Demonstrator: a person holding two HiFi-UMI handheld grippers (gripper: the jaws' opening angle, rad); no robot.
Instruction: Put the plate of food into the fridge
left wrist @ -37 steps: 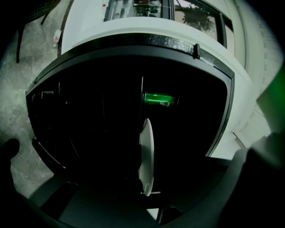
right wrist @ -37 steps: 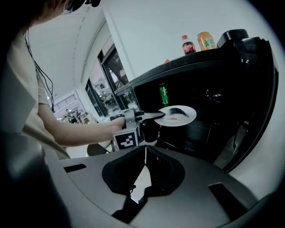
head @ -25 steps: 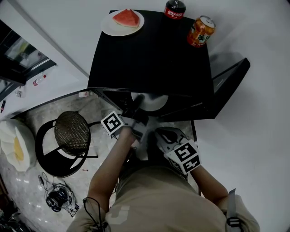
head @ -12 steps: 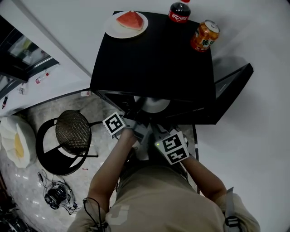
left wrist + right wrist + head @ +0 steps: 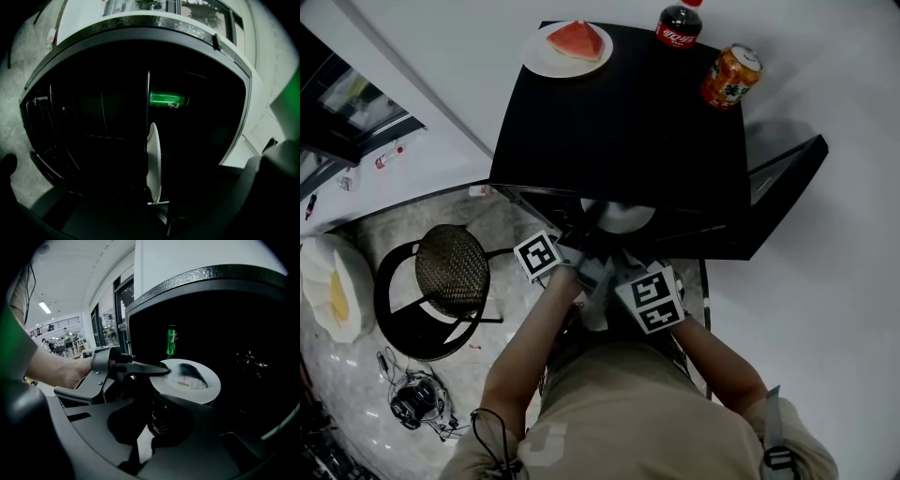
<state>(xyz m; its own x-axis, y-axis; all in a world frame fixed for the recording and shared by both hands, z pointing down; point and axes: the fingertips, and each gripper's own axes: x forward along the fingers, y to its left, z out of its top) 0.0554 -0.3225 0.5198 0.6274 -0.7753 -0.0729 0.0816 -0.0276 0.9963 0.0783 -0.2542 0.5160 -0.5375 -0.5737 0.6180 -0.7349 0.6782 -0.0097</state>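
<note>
Gripping the near-left rim of the plate of food [image 5: 208, 385], the left gripper [image 5: 154, 371] has its jaws clamped on the edge, one above and one below. The plate sits level in the mouth of the open black fridge [image 5: 619, 112], partly under its front edge, with a dark helping of food [image 5: 190, 375] on it. The fridge door [image 5: 783, 183] stands swung out to the right. Deeper inside stands a green can [image 5: 166, 100], its mark too small to read. On the fridge top are a cola bottle [image 5: 679, 23] with a red label in white script that cannot be read, an orange can [image 5: 729, 77] with unreadable print, and a watermelon slice [image 5: 577, 39] on a white plate [image 5: 546, 56]. The right gripper [image 5: 157, 408] hangs just near the plate, jaws together on nothing.
</note>
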